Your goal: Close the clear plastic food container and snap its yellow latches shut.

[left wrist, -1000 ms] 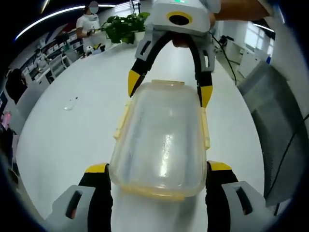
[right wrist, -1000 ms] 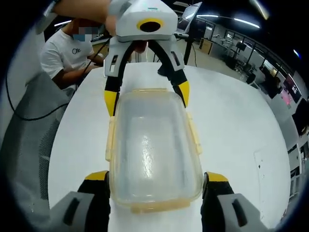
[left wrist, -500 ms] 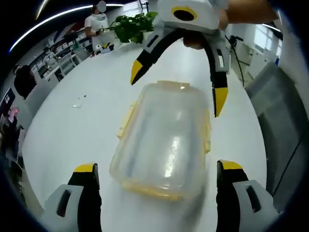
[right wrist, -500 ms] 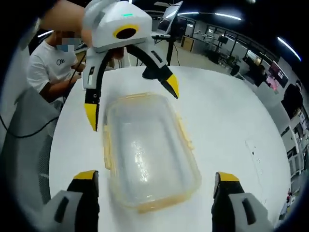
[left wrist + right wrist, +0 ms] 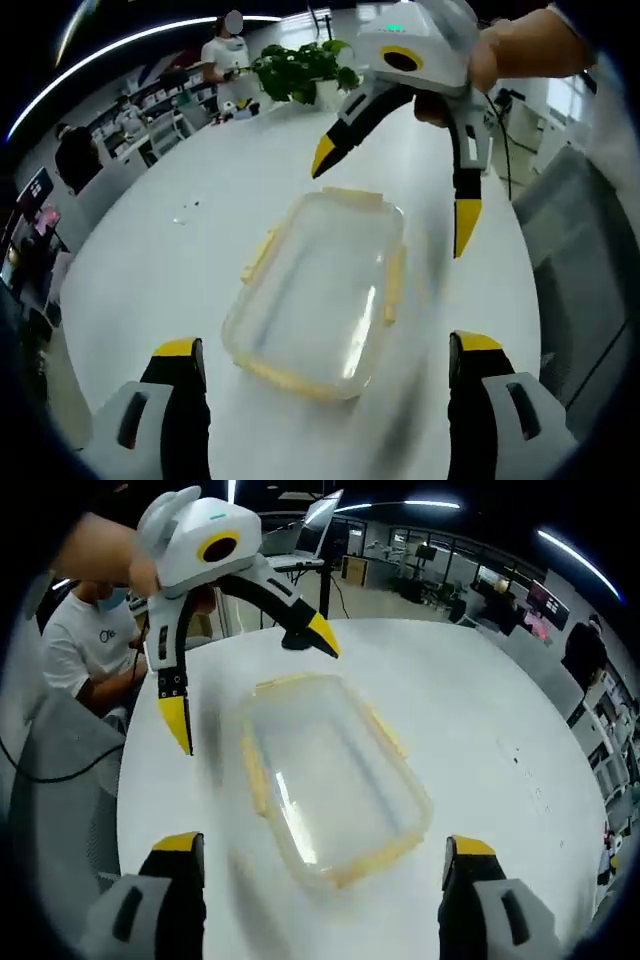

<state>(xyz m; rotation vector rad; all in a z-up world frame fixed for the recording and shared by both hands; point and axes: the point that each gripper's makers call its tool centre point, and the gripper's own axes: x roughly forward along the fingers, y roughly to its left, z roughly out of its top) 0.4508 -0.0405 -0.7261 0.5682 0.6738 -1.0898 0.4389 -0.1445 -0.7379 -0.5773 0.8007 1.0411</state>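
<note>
container on table — between both grippers, untouched

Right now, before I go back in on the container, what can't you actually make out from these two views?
- Latches on the container: left gripper view, motion blur; snapped or loose, cannot tell.
- Lid seating: right gripper view, clear plastic and glare hide the rim seam.
- Small object on the table: left gripper view, too small to identify.
- Left gripper and right gripper bodies: cut off by each view's bottom edge; the fingers stand wide apart.
</note>
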